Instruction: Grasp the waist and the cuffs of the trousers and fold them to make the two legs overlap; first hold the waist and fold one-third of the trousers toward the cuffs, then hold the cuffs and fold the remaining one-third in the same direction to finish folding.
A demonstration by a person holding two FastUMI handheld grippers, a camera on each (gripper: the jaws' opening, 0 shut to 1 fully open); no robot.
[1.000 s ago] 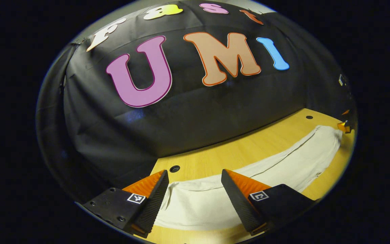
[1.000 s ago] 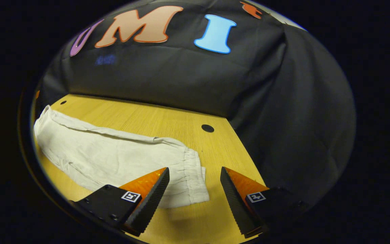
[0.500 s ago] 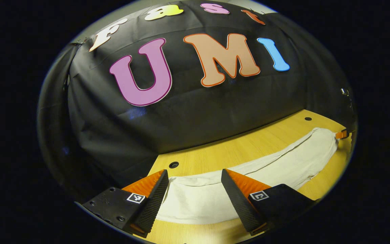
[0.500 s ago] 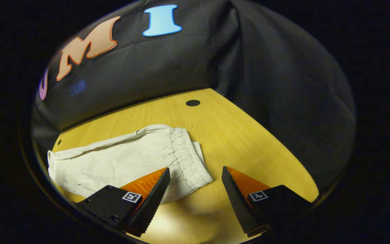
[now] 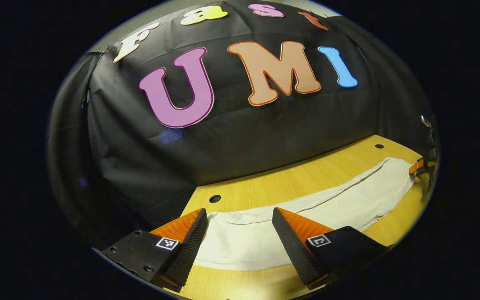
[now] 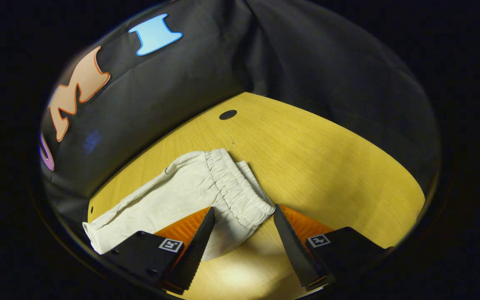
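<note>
The trousers (image 5: 331,204) lie flat on the worktop (image 5: 290,183), stretched lengthwise along it, with the booth wall (image 5: 231,137) behind the worktop's far edge. In the left gripper view, the cuff end lies between the left gripper (image 5: 238,237) fingers near the worktop's left end, just before a hole (image 5: 214,198) in the worktop. The far end of the trousers reaches toward the worktop's right end, where the other gripper (image 5: 420,166) sits at it, before a second hole (image 5: 378,146). In the right gripper view, the waistband (image 6: 236,187) lies between the right gripper (image 6: 244,237) fingers, and the legs run away to the left toward the wall.
</note>
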